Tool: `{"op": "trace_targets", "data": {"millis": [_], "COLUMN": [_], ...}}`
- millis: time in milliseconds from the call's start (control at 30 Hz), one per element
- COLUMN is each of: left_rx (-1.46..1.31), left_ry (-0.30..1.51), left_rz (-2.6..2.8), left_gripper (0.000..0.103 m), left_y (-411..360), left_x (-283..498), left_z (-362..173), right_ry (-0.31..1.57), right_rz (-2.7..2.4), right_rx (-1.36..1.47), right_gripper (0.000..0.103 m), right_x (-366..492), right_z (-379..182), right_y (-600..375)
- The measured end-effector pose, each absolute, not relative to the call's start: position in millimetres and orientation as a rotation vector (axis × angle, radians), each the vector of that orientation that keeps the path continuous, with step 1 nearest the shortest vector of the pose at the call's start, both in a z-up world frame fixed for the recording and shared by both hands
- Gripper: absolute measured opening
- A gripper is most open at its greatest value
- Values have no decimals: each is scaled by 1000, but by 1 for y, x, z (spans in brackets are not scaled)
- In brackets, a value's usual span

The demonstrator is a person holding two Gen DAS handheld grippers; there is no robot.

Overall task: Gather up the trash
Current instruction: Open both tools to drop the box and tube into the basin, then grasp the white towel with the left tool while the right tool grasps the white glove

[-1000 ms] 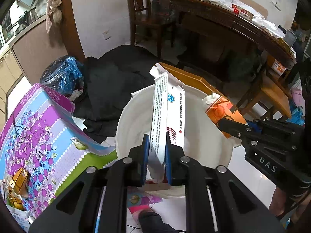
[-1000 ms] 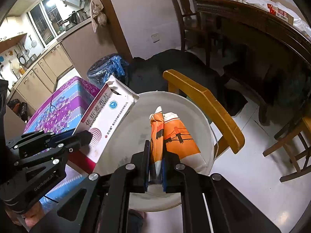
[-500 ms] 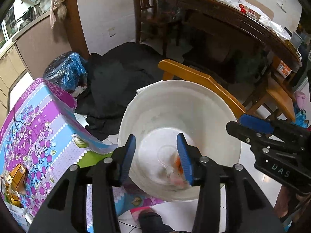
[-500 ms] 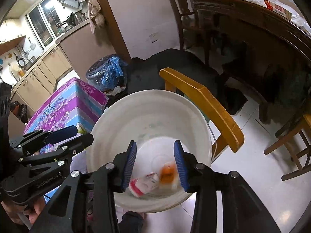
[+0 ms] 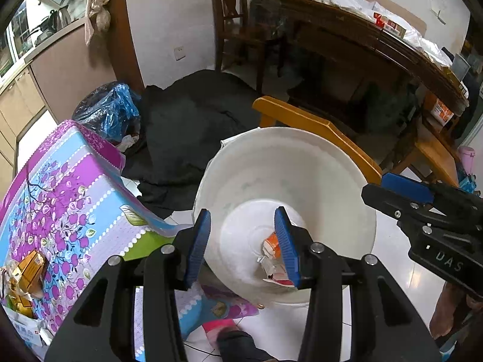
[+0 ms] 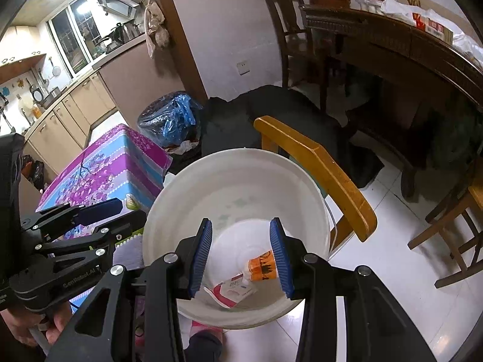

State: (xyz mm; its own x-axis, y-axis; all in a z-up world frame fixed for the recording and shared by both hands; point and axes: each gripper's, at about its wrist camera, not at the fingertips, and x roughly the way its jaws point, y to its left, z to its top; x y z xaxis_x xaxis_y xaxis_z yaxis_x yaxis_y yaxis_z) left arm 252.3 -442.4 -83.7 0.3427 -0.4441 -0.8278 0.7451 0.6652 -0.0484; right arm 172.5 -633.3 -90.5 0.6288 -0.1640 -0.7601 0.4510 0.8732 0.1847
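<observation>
A white bucket (image 5: 347, 181) (image 6: 187, 199) stands on the floor below both grippers. At its bottom lie a white and red medicine box (image 6: 232, 291) and an orange packet (image 6: 262, 267) (image 5: 271, 241). My left gripper (image 5: 243, 244) is open and empty above the bucket's near rim. My right gripper (image 6: 241, 255) is open and empty above the bucket, to the right of the left one. Each gripper shows in the other's view, the right in the left wrist view (image 5: 422, 208) and the left in the right wrist view (image 6: 78, 226).
A table with a purple and blue floral cloth (image 5: 60, 199) (image 6: 105, 169) stands left of the bucket. A yellow wooden chair (image 5: 317, 126) (image 6: 320, 175) is behind it. A blue rubbish bag (image 5: 108, 111), a black cloth (image 5: 187, 120) and a dark wooden table (image 5: 362, 48) lie farther back.
Both grippers have opened and let go. The medicine box and the orange packet have dropped into the bucket and now lie at its bottom.
</observation>
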Motion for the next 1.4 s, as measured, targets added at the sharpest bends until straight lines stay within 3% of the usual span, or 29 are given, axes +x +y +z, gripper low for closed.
{"op": "trace_targets", "data": {"millis": [100, 167, 267, 467, 533, 633, 800, 1067, 1400], "left_rx": [347, 331, 293, 231, 247, 242, -69, -181, -164], "left_ry": [908, 867, 784, 640, 613, 668, 818, 905, 876], "left_rz": [-793, -795, -788, -690, -603, -442, -164, -102, -62], "left_gripper": [42, 43, 53, 67, 68, 68, 68, 68, 68], "left_y": [-424, -405, -356, -210, -147, -53, 99, 111, 90], "left_x": [251, 245, 236, 234, 240, 255, 255, 234, 253], "left_z": [-75, -66, -52, -31, -33, -44, -83, -150, -160], "right_ry": [717, 596, 470, 424, 446, 496, 565, 692, 769], "right_rz": [-371, -357, -306, -56, 26, 138, 280, 425, 483], "right_rx": [317, 270, 213, 160, 143, 118, 103, 12, -38], "right_gripper": [45, 69, 79, 82, 82, 82, 82, 82, 82], "right_x": [157, 138, 117, 121, 131, 152, 187, 233, 268], "right_z": [-73, -55, -41, -56, -67, -86, -115, -151, -170], "right_y": [-615, -591, -552, -459, -431, -384, -312, -226, -188]}}
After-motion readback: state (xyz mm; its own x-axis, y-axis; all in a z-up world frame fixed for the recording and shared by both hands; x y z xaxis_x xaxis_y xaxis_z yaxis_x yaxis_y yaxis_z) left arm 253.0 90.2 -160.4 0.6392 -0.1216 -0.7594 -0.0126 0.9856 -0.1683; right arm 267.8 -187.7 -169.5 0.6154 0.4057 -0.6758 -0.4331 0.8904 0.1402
